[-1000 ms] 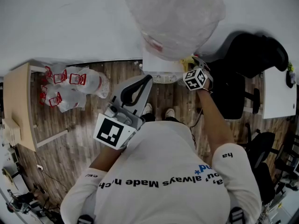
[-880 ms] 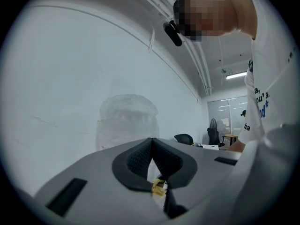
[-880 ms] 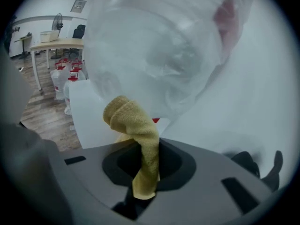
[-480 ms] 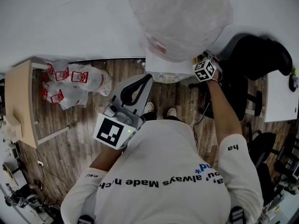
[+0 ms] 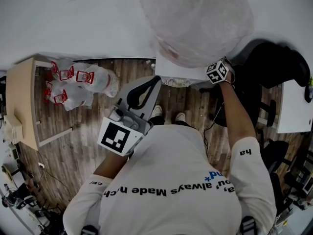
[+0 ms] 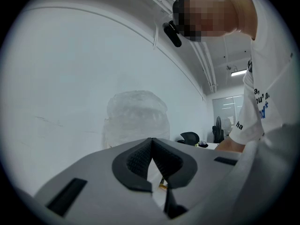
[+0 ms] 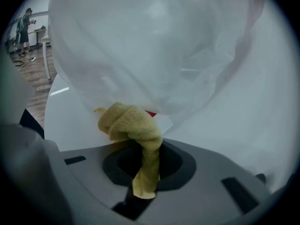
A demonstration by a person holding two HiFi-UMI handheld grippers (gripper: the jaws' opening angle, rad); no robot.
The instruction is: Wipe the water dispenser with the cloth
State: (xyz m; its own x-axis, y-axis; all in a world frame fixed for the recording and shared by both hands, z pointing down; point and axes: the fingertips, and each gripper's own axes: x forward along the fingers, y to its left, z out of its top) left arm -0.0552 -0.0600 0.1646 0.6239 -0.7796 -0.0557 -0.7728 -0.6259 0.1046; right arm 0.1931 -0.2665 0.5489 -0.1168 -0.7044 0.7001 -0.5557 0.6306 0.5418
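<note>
White wall (image 5: pixel 73 18) fills the top of the head view, w/ wood-plank floor (image 5: pixel 78 146) below it. Person in a printed white T-shirt (image 5: pixel 171 180) stands facing the water dispenser (image 5: pixel 171 71), a white box against the wall. On top of it sits a big bottle (image 5: pixel 195 18) wrapped in clear crinkled plastic. Black office chair (image 5: pixel 274 62) is just right of the dispenser. White tabletop (image 5: pixel 288 106) is further right & a beige tabletop (image 5: pixel 19 102) far left. Clear bags (image 5: pixel 83 84) w/ red print lie on the floor beside the beige one.

Left hand-held gripper (image 6: pixel 151 142) is held near the person's chest, well apart from the dispenser & pointing toward it. Its jaws are clenched tip to tip, nothing btwn them.

Right hand-held gripper (image 7: pixel 149 161) is at the end of an outstretched arm, at the dispenser's front right corner just under the bottle's bulge. Its jaws are clamped on the yellow cloth (image 7: pixel 131 123). A strip of it runs down btwn the pads. The rest bunches up ahead of the jaws & sits against the dispenser's white top at the foot of the bottle. Red patch (image 7: pixel 150 112) shows just behind the cloth, under the plastic.

Small figure (image 7: pixel 23 20) stands far off in the bkgd of the right gripper view, too small for detail.
</note>
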